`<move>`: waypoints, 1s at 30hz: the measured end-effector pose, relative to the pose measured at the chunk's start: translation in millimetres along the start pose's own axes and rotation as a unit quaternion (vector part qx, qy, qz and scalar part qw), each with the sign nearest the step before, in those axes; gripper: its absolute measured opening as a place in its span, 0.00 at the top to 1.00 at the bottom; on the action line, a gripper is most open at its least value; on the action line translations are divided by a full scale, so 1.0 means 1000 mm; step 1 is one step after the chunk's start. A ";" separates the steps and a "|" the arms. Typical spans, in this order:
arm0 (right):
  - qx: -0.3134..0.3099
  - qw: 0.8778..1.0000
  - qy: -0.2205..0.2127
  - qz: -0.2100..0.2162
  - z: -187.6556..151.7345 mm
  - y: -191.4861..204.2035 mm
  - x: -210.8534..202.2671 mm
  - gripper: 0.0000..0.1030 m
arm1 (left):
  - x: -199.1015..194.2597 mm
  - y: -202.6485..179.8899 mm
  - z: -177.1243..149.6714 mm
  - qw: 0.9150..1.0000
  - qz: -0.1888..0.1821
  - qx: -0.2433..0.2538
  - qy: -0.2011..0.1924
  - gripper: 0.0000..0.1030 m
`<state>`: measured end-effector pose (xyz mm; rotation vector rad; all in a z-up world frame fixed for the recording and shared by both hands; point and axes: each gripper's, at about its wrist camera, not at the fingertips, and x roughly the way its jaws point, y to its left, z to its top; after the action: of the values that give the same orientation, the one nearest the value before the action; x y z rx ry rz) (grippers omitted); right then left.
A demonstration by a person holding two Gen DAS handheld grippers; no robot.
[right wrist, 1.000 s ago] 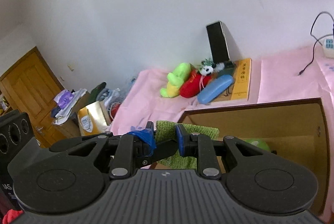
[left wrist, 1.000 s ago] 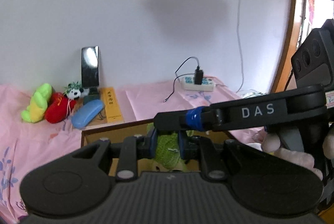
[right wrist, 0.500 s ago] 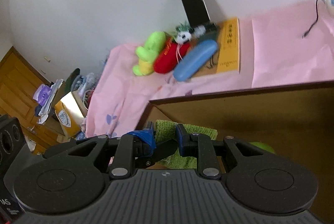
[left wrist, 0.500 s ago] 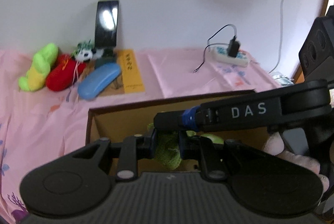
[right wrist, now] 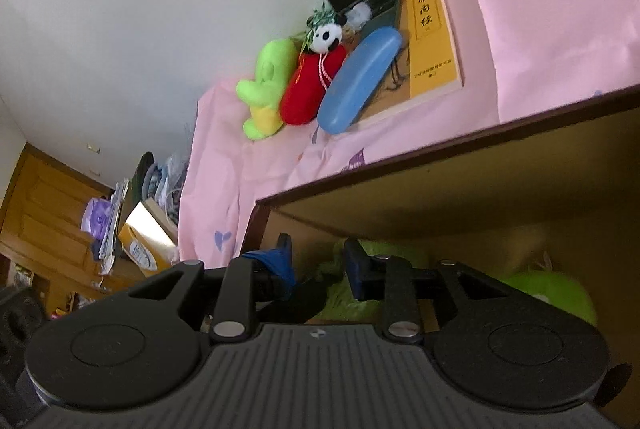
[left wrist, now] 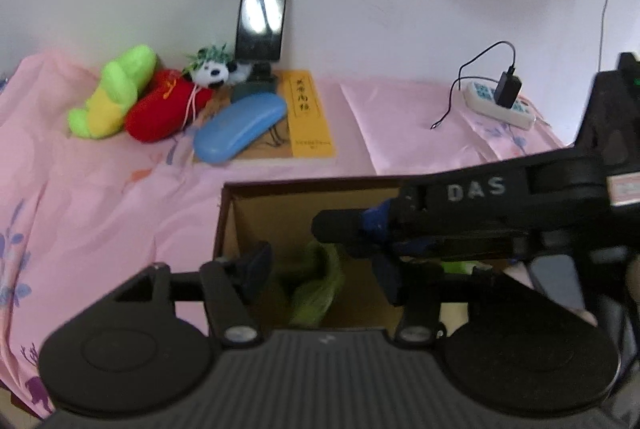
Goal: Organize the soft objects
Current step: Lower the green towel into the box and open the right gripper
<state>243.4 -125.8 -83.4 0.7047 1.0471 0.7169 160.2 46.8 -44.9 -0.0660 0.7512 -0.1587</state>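
Observation:
A green knitted cloth (left wrist: 316, 281) lies inside the cardboard box (left wrist: 228, 225), free of both grippers. My left gripper (left wrist: 320, 269) is open above it, jaws wide apart. My right gripper (right wrist: 318, 263) is open too, over the same cloth (right wrist: 340, 293) in the box (right wrist: 400, 173). The right gripper's body crosses the left wrist view (left wrist: 480, 213). A green plush (right wrist: 556, 293) sits deeper in the box. On the pink bed lie a green-yellow plush (left wrist: 114, 93), a red plush (left wrist: 164, 113) and a small panda (left wrist: 212, 71).
A blue glasses case (left wrist: 240, 129) and a yellow book (left wrist: 308, 113) lie by the plushes, with a phone (left wrist: 262, 15) leaning on the wall. A power strip with charger (left wrist: 500, 101) sits at right. A cluttered table and wooden door (right wrist: 48, 213) stand left of the bed.
Both grippers have opened and let go of the green cloth, which has dropped into the box. Both cameras have tilted down toward the box.

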 end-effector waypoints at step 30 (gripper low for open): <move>-0.120 0.989 -0.072 -0.037 -0.052 0.058 -0.076 0.85 | -0.108 -0.013 -0.025 0.997 0.025 -0.018 -0.076 0.46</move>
<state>160.2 -144.6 -16.3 0.4987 0.8343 0.7028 64.2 52.2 11.0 -0.0934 0.6039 -0.0917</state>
